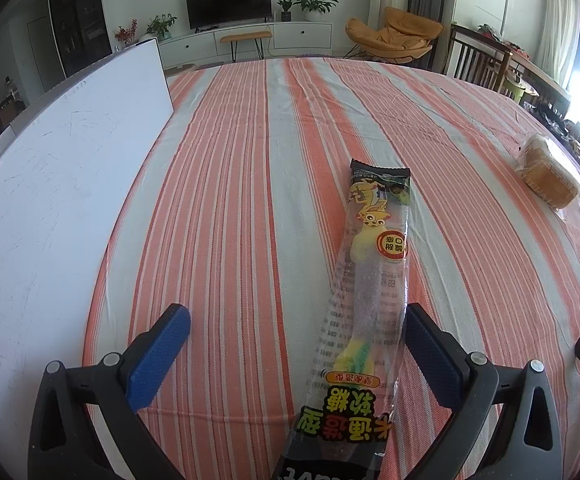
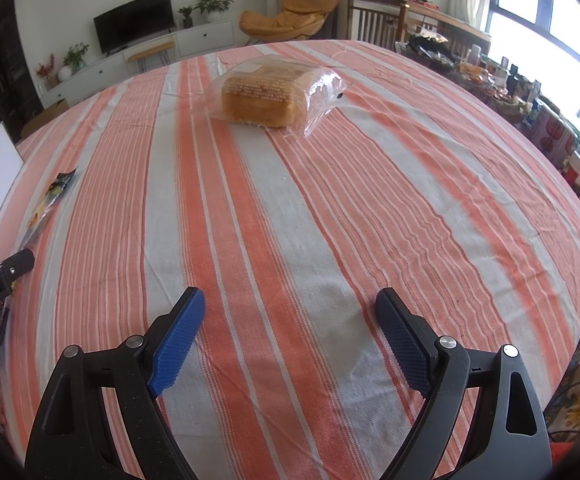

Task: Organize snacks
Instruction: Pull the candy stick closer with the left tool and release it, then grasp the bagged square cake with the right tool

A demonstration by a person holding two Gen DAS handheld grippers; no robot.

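The left gripper (image 1: pixel 298 344) fingers stand wide, straddling the candy packet (image 1: pixel 364 300) for pickup; the right gripper (image 2: pixel 290 336) fingers stand wide and empty, facing the bread bag (image 2: pixel 265 96) well ahead.

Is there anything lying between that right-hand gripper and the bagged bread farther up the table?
Nothing visible. Between the right gripper, whose jaws stand open and empty, and the loaf of golden bread in its clear plastic bag there is only bare orange-and-grey striped tablecloth. The long gummy candy packet lies far off to the left.
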